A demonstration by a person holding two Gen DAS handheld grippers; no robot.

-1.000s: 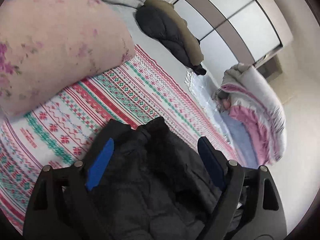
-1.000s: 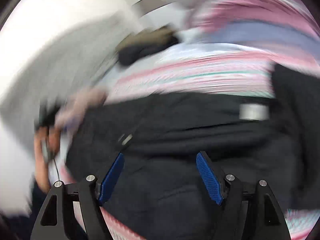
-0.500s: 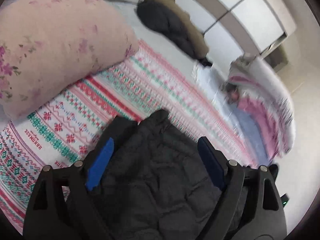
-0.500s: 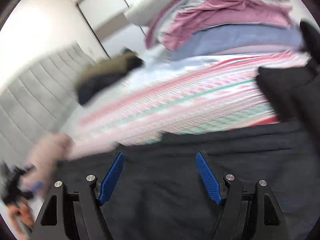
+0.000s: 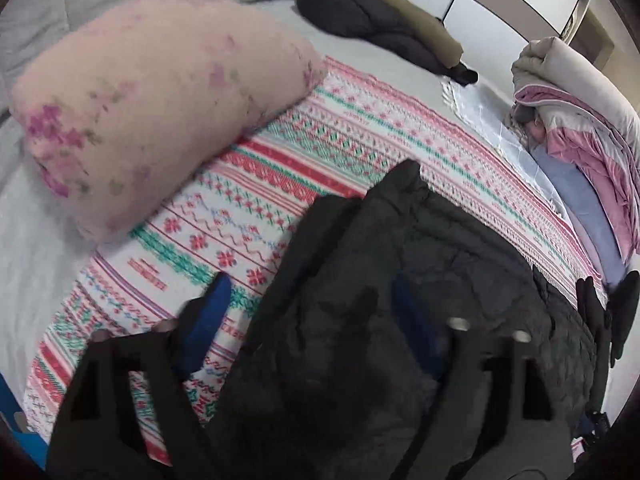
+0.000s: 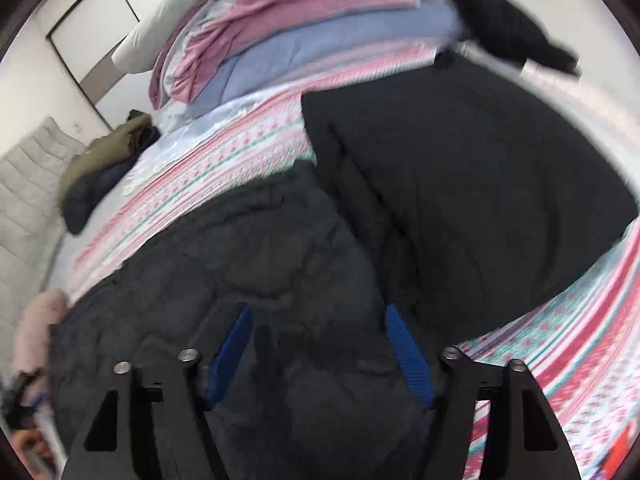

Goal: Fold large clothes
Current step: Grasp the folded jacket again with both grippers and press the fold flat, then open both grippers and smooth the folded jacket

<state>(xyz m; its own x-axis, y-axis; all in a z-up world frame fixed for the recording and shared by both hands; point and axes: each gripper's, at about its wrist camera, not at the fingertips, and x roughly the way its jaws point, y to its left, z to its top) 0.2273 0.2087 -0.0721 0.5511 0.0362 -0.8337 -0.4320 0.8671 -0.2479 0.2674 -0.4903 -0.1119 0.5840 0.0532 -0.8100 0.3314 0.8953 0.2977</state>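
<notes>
garment: black quilted padded jacket [image 5: 420, 280], spread on the red-green patterned blanket [image 5: 304, 148] on the bed, between both grippers.
handling: we judge it soft, bulky, springy; shell probably slick, so thin pinches may slip.
grab point: we'd take a thick edge or hem, gathered in a fold.
left gripper [image 5: 308, 312]: fingers closing, jacket fabric between them; no clamp visible.
right gripper [image 6: 318, 340]: fingers closing, quilted fabric bulging between, pads apart from it.
nearby: pink floral pillow [image 5: 152, 96], clear of the jacket.
</notes>
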